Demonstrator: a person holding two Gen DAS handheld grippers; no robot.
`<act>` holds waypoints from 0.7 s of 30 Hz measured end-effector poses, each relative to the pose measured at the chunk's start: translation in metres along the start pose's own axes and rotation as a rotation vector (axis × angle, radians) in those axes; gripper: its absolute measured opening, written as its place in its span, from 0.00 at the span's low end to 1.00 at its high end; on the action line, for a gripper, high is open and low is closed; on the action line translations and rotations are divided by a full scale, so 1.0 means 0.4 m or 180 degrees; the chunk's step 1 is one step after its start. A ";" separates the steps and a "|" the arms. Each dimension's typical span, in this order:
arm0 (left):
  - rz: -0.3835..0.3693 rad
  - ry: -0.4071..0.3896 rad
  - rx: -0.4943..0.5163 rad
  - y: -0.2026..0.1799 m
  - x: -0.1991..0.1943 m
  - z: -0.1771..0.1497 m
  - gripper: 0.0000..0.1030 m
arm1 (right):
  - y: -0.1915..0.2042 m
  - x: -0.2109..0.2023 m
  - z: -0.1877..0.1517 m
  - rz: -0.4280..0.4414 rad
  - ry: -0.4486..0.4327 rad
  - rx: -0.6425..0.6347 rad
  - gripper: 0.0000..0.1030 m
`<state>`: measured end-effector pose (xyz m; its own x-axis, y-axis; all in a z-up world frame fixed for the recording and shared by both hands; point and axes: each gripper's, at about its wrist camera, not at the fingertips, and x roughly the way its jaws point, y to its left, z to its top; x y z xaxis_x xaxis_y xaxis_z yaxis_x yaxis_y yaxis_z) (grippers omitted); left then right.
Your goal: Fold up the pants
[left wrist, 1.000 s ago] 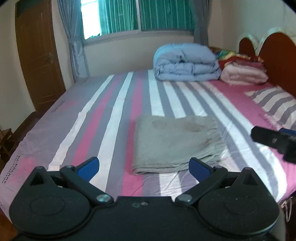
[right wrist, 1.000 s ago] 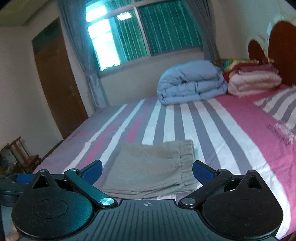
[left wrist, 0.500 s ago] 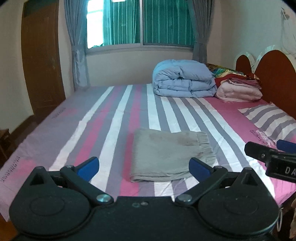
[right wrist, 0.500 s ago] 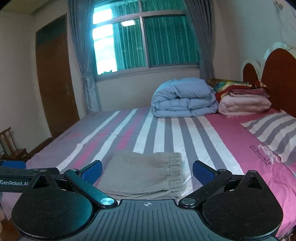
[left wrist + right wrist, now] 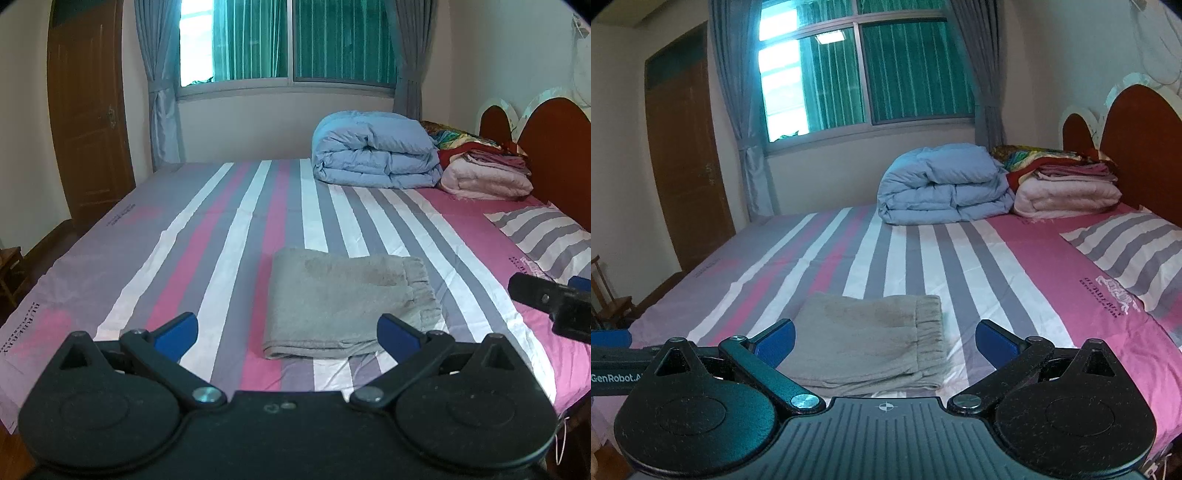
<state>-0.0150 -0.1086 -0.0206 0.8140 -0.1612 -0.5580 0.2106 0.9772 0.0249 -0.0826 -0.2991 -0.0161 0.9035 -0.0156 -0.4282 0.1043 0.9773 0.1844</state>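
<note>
So, soft grey folded pants (image 5: 345,302) lie limp and light; both the left gripper (image 5: 286,334) and right gripper (image 5: 884,339) hang spread wide, empty — I'd pinch the thick folded edge.

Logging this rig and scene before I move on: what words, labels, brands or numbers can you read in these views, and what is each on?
"GenRobot.A", cut off by the right gripper's body: white print on the left gripper, at the left edge of the right wrist view.
Dark print along the bedsheet edge, left wrist view: too blurred to read.
Dark print with a horse emblem on the sheet beside the striped pillow: too blurred.
Folded grey pants: no text visible.
</note>
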 end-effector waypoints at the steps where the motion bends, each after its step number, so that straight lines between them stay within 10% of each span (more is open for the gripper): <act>1: -0.0002 0.0013 0.0000 0.000 0.003 0.000 0.94 | -0.002 0.003 0.001 0.0004 0.0002 -0.0002 1.00; 21: 0.0024 0.0098 0.0015 0.001 0.023 -0.004 0.94 | -0.007 0.021 -0.009 0.0018 0.0072 -0.0021 1.00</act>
<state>-0.0083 -0.1095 -0.0271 0.7986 -0.1495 -0.5830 0.2073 0.9777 0.0332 -0.0767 -0.3013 -0.0235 0.8944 -0.0053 -0.4473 0.0964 0.9787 0.1811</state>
